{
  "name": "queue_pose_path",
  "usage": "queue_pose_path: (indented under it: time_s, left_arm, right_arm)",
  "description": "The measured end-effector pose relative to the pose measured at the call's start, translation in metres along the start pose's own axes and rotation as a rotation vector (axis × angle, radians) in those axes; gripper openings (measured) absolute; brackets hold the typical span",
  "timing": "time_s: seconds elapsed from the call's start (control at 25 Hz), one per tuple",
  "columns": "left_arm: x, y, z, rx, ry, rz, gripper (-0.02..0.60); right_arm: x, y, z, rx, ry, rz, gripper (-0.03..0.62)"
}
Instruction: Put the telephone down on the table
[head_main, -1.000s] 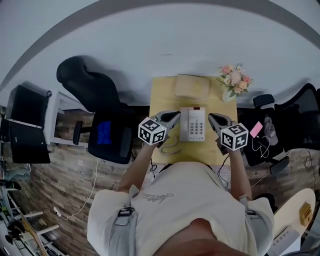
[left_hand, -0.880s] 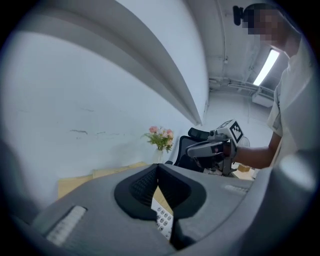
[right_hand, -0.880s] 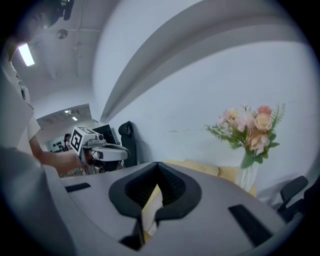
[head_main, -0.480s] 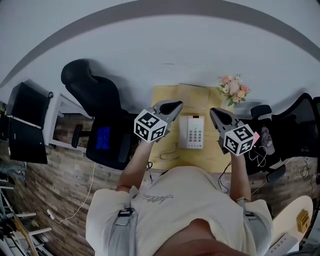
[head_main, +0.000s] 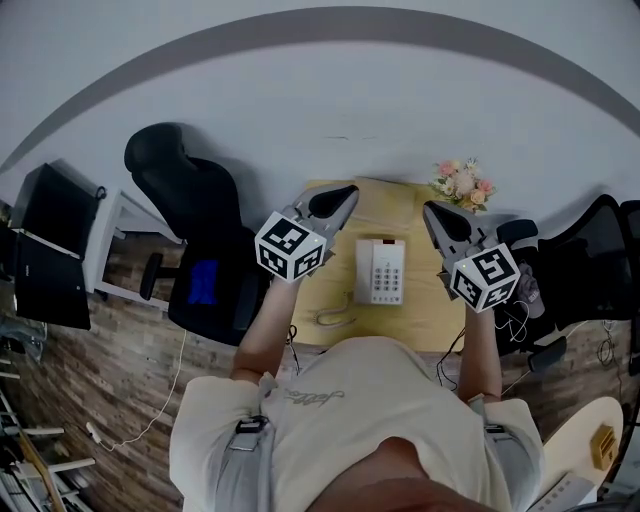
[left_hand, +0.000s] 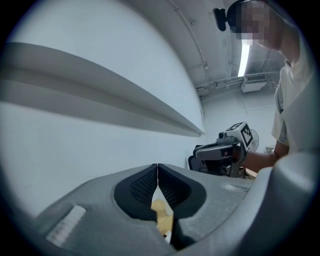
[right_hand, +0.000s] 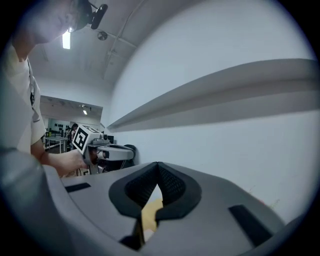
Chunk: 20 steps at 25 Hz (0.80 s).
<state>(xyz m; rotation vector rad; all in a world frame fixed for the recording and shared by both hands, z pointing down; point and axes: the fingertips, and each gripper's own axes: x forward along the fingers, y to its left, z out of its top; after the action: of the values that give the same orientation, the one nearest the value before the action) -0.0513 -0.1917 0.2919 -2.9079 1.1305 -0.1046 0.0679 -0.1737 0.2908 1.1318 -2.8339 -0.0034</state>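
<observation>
A white telephone (head_main: 381, 270) with a keypad lies flat on the small yellow wooden table (head_main: 330, 290), its coiled cord (head_main: 336, 316) trailing to the left. My left gripper (head_main: 343, 193) is held high above the table's left side, shut and empty. My right gripper (head_main: 430, 211) hangs above the table's right side, also shut with nothing in it. Both point level toward the white wall. In the left gripper view the pads (left_hand: 150, 186) meet at a thin line, with the right gripper (left_hand: 220, 150) beside. In the right gripper view the pads (right_hand: 167, 184) are closed too.
A pale folded cloth or box (head_main: 385, 205) lies at the table's far edge. A flower bouquet (head_main: 458, 184) stands at the back right corner. A black office chair (head_main: 190, 210) is left of the table and another chair (head_main: 585, 260) on the right. A white wall stands behind.
Both grippers have risen well above the table and rolled a little, staying shut. The telephone has stayed on the table.
</observation>
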Motion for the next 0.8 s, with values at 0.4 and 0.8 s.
queue_pose_path:
  time_s: [0.4, 0.8]
  left_arm:
    - [-0.010, 0.015, 0.048, 0.063, -0.102, 0.056, 0.018]
    - [-0.014, 0.020, 0.052, 0.137, -0.096, 0.113, 0.018]
  right_arm:
    - [-0.001, -0.010, 0.046, -0.022, -0.125, -0.069, 0.002]
    - [-0.008, -0.008, 0.058, -0.066, -0.154, -0.107, 0.002]
